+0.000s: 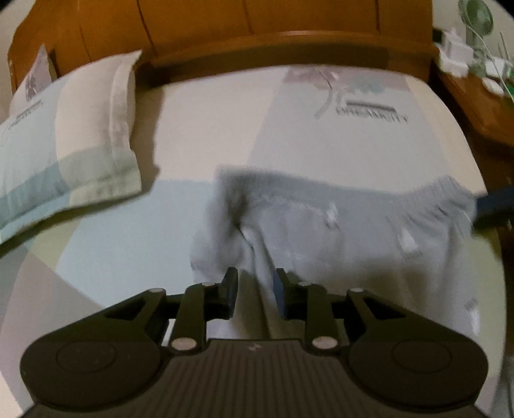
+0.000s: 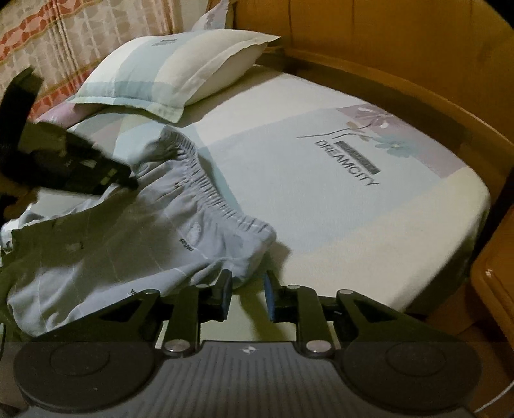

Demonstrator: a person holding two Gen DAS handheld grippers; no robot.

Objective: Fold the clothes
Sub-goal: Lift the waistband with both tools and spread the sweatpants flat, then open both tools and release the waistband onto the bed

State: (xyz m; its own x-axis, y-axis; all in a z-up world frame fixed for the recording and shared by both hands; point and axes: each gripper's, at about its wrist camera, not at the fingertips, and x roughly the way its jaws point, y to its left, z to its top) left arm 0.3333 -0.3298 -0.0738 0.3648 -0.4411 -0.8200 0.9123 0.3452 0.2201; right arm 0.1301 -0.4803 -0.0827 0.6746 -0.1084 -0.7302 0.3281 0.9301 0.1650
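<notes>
Light grey shorts (image 1: 337, 231) with an elastic waistband (image 2: 208, 189) lie crumpled on the bed sheet (image 2: 321, 199). My left gripper (image 1: 255, 289) is open at the shorts' left end, and a fold of the cloth runs down between its jaws. My right gripper (image 2: 247, 291) is open too, its tips at the shorts' near corner (image 2: 247, 257) with no cloth pinched. In the right wrist view the left gripper (image 2: 127, 180) hovers low over the waistband's far end. A blue finger (image 1: 494, 202) of the right gripper shows at the shorts' right edge.
A pillow (image 1: 64, 135) lies at the head of the bed, left of the shorts. A wooden headboard (image 1: 257, 29) runs behind. A wooden nightstand (image 1: 475, 93) with a small fan (image 1: 478, 16) and white items stands to the right. A patterned curtain (image 2: 64, 48) hangs beyond the pillow.
</notes>
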